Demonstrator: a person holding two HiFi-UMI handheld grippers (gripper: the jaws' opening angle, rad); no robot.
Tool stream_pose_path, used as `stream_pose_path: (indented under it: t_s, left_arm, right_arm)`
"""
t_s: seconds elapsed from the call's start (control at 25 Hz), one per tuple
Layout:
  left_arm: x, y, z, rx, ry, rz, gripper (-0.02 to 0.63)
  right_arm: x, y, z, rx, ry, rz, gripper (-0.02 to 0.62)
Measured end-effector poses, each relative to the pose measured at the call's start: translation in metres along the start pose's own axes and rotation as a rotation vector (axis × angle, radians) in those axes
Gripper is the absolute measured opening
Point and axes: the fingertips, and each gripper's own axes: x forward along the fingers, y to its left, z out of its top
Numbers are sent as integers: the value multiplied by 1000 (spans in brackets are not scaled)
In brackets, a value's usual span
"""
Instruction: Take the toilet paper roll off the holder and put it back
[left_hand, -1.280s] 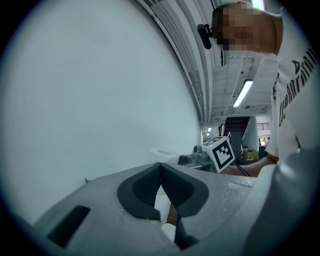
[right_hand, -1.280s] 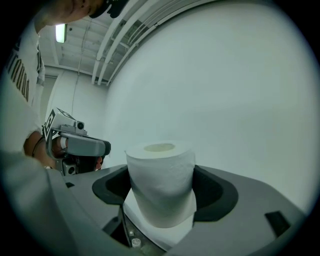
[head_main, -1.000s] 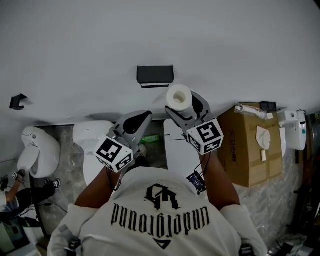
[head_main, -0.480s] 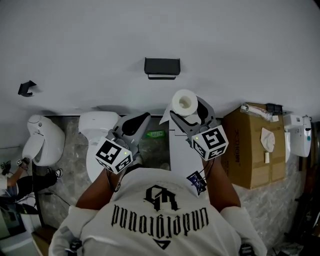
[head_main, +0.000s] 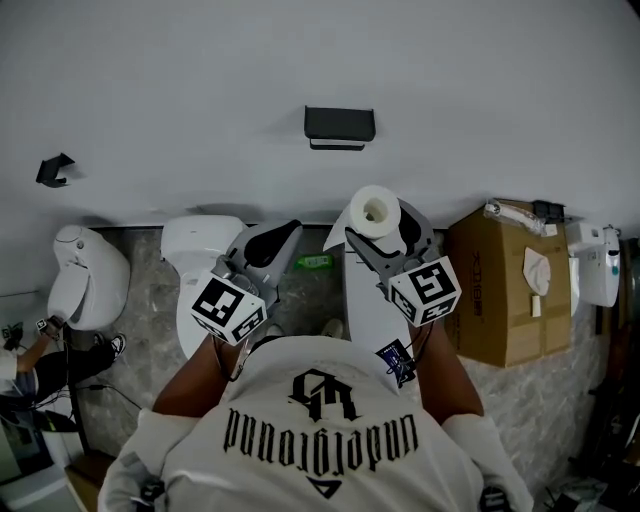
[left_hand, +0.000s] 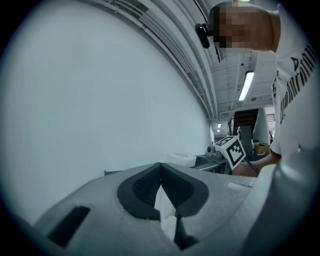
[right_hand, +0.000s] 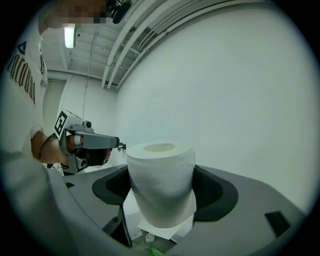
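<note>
The black holder (head_main: 339, 125) is fixed on the white wall and carries no roll. Below it, my right gripper (head_main: 378, 222) is shut on the white toilet paper roll (head_main: 376, 210), which stands upright with its core hole facing up. In the right gripper view the roll (right_hand: 161, 182) fills the gap between the jaws, and a loose sheet hangs under it. My left gripper (head_main: 288, 230) hovers lower left of the roll, jaws shut with nothing between them. From the left gripper (left_hand: 161, 170) view, the roll (left_hand: 181, 159) shows just beyond the jaw tips.
A white toilet (head_main: 200, 270) stands below the left gripper on a marble-pattern floor. A narrow white panel (head_main: 365, 310) lies under the right gripper. A cardboard box (head_main: 505, 290) stands to the right, a white fixture (head_main: 85, 285) at the far left, and a small black bracket (head_main: 52, 168) is on the wall.
The right gripper has carried the roll down and away from the holder, and the gap between them has widened. The left gripper has hardly moved.
</note>
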Motion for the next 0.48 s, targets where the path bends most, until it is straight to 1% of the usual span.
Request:
stream_pose_path:
  t_s: [0.16, 0.48]
  left_arm:
    - [-20, 6, -1, -7, -5, -16, 12]
    - [-63, 16, 8, 9, -27, -58, 12]
  right_arm:
    - [3, 20, 4, -5, 2, -16, 341]
    - [15, 59, 18, -12, -2, -58, 341]
